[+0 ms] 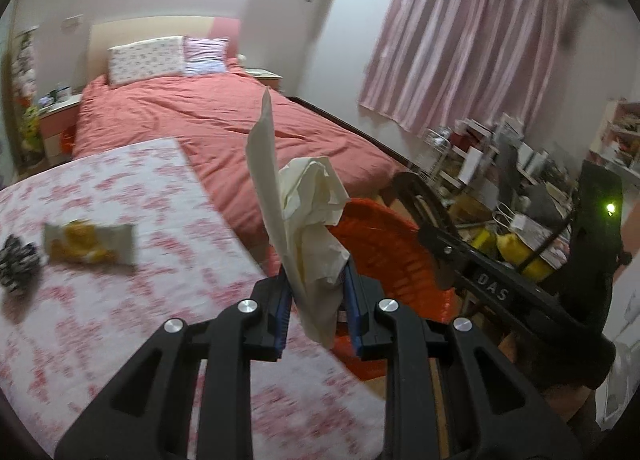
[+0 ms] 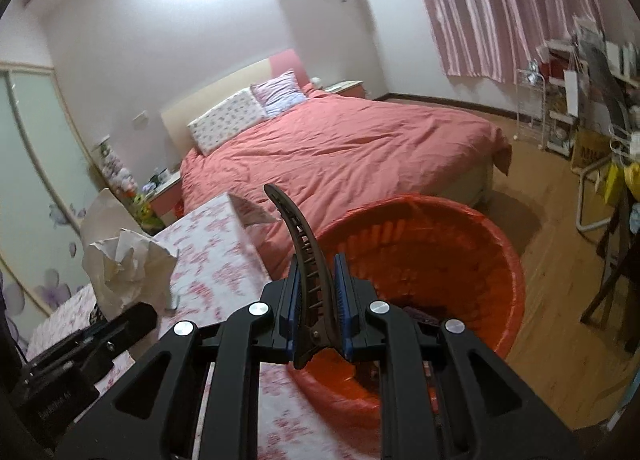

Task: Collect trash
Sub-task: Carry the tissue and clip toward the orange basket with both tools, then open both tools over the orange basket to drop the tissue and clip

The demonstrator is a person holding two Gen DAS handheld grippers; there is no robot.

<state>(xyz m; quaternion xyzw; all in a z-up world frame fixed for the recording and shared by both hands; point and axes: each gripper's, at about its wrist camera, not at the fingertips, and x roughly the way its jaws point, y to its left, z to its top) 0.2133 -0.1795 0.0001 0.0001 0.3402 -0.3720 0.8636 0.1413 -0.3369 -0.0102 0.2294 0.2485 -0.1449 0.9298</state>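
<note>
Right wrist: floral tablecloth (image 2: 216,256) beside red-covered bed (image 2: 340,147).

Straight ahead of the gripper lies a bed (image 2: 340,139) under a rumpled coral-red cover, with two patterned pillows (image 2: 248,111) against its headboard. Pink striped curtains (image 1: 460,43) hang up to the right, above cluttered shelves (image 1: 500,163). Below left spreads a pink floral tablecloth (image 1: 120,300).
</note>
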